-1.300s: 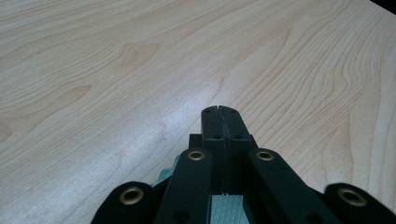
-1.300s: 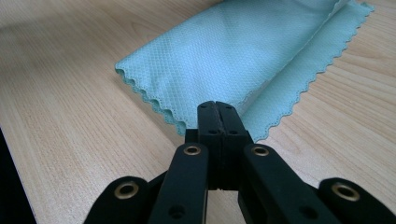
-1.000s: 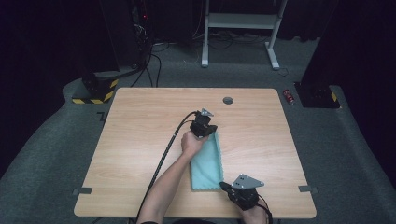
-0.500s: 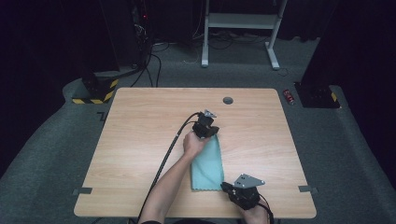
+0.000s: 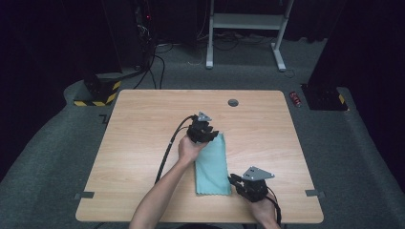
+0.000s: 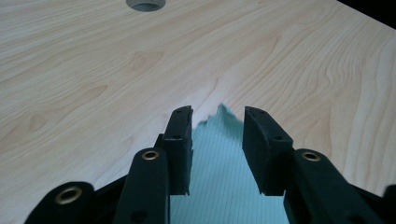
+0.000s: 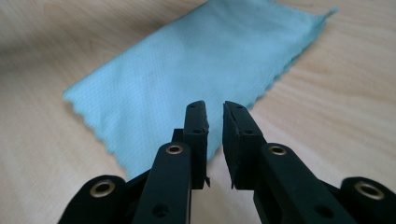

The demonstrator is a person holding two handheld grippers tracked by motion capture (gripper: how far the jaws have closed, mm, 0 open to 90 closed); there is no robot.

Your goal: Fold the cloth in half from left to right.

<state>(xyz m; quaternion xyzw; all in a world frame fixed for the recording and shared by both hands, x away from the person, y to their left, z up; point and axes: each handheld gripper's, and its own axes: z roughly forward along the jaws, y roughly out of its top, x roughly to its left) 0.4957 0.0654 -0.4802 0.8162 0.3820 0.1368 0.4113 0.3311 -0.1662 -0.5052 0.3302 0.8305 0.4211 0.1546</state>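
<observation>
Cloth [image 5: 212, 164]: laid flat on the table [image 5: 143, 129], near its front edge.
Left gripper [image 5: 204, 135]: jaws just opened apart over cloth's far end.
Right gripper [image 5: 237, 181]: jaws parted slightly, nothing clamped, beside cloth's zigzag edge.
Room: bare wood left around.

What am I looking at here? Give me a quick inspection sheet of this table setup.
Surface: light wooden table, with a round grommet hole.
Job's things: teal cloth, folded, lying flat.
Clutter: nothing seen on the table.
Tongs: left tongs open over the cloth's far end, having just opened; right tongs slightly open, nothing between them.
Cables: black cable trailing from the left tongs.
Surroundings: dark room, grey carpet, white frame, red can.
</observation>
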